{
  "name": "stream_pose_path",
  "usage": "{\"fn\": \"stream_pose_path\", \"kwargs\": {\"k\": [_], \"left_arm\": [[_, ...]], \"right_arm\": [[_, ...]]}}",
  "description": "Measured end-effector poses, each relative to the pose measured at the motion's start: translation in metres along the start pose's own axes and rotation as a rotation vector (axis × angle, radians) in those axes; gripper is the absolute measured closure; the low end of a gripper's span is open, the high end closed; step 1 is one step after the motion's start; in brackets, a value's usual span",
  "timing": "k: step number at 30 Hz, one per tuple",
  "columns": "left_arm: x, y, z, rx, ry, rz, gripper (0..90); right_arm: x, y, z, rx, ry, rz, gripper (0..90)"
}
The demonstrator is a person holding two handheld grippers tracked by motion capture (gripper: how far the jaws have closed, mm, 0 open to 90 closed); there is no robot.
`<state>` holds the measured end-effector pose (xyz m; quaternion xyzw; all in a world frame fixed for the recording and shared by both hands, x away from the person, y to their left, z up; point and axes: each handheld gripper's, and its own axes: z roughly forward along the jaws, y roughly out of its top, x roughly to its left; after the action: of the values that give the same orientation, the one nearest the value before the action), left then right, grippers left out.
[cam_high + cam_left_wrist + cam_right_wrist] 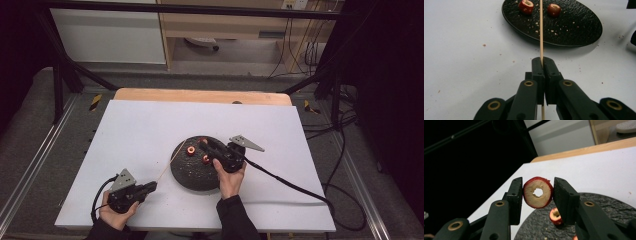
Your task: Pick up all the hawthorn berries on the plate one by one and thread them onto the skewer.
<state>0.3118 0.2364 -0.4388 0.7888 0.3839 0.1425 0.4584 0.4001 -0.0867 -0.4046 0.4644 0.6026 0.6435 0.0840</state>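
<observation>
White table [150, 125], wooden board [200, 95] at far edge, crumbs [484, 45], shelf unit [225, 30] behind.

The plate [192, 172] is black with a bumpy pattern and little pale crumbs. The fruit ring [538, 192] has red skin and a cream inside. The 2 fruit pieces [526, 6] on the plate are red too. The stick [541, 32] is light tan. The table [140, 130] is white. Both grippers have black jaws with gold rivets.

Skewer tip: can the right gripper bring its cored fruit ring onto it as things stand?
Probably yes. The right gripper holds the ring with its hole showing, the left gripper clamps the skewer, which points over the black plate, and nothing lies between them.
</observation>
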Motion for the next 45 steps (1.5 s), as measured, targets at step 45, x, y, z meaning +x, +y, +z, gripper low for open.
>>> {"fn": "stream_pose_path", "kwargs": {"k": [45], "left_arm": [[-0.024, 0.006, 0.018, -0.004, -0.057, -0.037, 87.6]], "right_arm": [[-0.007, -0.011, 0.017, -0.132, 0.012, 0.003, 60.8]]}}
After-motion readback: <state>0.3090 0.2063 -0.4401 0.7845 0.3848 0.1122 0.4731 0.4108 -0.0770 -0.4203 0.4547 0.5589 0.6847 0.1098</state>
